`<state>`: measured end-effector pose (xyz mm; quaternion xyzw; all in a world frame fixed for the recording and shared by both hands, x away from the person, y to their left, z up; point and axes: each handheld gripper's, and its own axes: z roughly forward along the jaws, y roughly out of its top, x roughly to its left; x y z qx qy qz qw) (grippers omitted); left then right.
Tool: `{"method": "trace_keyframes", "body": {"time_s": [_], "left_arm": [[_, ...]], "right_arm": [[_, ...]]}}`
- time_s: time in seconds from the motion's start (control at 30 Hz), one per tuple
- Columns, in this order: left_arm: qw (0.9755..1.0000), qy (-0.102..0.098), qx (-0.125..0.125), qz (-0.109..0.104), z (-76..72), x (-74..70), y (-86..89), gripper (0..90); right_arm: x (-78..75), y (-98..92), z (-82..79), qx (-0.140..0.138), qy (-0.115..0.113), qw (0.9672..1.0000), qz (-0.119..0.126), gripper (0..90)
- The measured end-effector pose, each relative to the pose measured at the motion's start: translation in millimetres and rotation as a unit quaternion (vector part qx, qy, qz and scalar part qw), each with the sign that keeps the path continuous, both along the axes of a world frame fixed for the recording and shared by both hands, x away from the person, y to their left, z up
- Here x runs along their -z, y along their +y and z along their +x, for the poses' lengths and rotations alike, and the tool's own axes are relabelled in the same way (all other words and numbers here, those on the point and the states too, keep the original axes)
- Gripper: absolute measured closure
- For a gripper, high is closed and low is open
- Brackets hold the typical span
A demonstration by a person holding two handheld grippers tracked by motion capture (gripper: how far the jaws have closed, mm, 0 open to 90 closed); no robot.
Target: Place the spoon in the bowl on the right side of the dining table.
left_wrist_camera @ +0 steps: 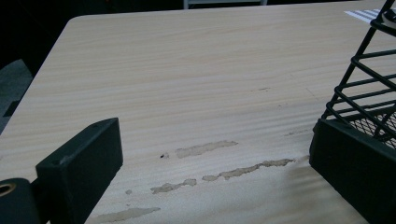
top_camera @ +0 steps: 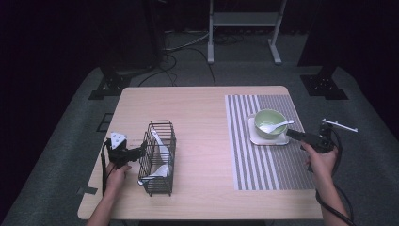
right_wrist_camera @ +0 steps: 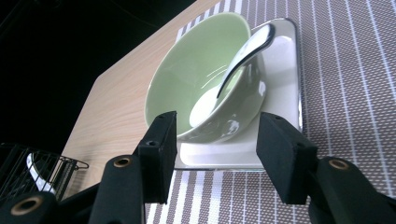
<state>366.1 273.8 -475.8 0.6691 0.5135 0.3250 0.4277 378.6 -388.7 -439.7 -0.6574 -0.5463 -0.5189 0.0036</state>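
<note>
A pale green bowl (top_camera: 270,123) stands on a white square plate (top_camera: 281,140) on the striped placemat (top_camera: 268,160). A white spoon (top_camera: 277,125) rests in the bowl with its handle over the right rim. My right gripper (top_camera: 291,133) is just right of the plate and points at it. In the right gripper view the bowl (right_wrist_camera: 187,79), spoon (right_wrist_camera: 243,56) and plate (right_wrist_camera: 285,93) lie beyond my right gripper (right_wrist_camera: 215,149), which is open with nothing between its pads. My left gripper (top_camera: 140,153) is open at the left side of the black wire basket (top_camera: 158,157); the left gripper (left_wrist_camera: 215,172) has bare tabletop between its jaws.
The wire basket (left_wrist_camera: 369,88) holds white spoons (top_camera: 162,150) and stands near the table's front left. It also appears far off as the basket (right_wrist_camera: 28,172) in the right gripper view. Bare wood lies between basket and placemat (right_wrist_camera: 350,93). A metal stand (top_camera: 244,28) is beyond the table.
</note>
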Motion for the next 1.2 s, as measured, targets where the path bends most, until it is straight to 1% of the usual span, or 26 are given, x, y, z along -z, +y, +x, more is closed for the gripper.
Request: {"method": "trace_keyframes", "body": {"time_s": [0.07,0.2,0.37,0.43,0.53,0.6,0.73,0.83,0.97,1.03,1.2], "left_arm": [[1.0000,0.000,0.000,0.000,0.0,0.0,-0.1,1.6],[1.0000,0.000,0.000,-0.001,0.1,0.0,0.1,1.6],[1.0000,0.000,0.000,0.002,-0.1,-0.1,-0.1,1.6],[1.0000,0.000,0.000,0.002,-0.1,-0.1,-0.1,1.6],[1.0000,0.000,0.000,0.000,0.0,0.0,-0.1,1.6],[1.0000,0.000,-0.001,-0.001,0.0,0.0,0.0,1.6],[1.0000,0.000,0.000,0.000,0.0,0.0,0.0,1.6],[1.0000,0.000,0.000,0.001,-0.1,0.0,-0.2,1.6],[1.0000,0.000,0.000,0.000,0.0,0.0,-0.1,1.6],[1.0000,0.000,0.000,0.002,-0.1,-0.1,-0.2,1.6],[1.0000,0.000,0.000,0.000,0.0,0.0,-0.1,1.6]], "right_arm": [[-0.7,2.4,-1.4,-0.003,-0.002,1.0000,0.002,46.7],[-2.7,8.2,-5.2,-0.014,-0.006,0.9999,-0.006,46.0],[-5.2,13.7,-9.7,-0.024,-0.008,0.9997,-0.007,45.4],[-5.2,16.1,-10.9,-0.029,-0.008,0.9995,-0.006,45.0],[-5.3,20.3,-12.7,-0.036,-0.009,0.9993,-0.012,44.4],[-4.3,22.4,-13.5,-0.042,-0.009,0.9991,-0.008,43.9],[-3.5,26.3,-15.4,-0.050,-0.007,0.9986,-0.017,42.9],[-3.8,28.8,-17.7,-0.055,-0.008,0.9983,-0.015,42.6],[-4.9,33.7,-20.5,-0.064,-0.011,0.9977,-0.022,41.7],[-5.6,36.3,-22.2,-0.067,-0.013,0.9975,-0.019,41.3],[-6.5,43.8,-26.9,-0.084,-0.012,0.9961,-0.027,40.5]]}}
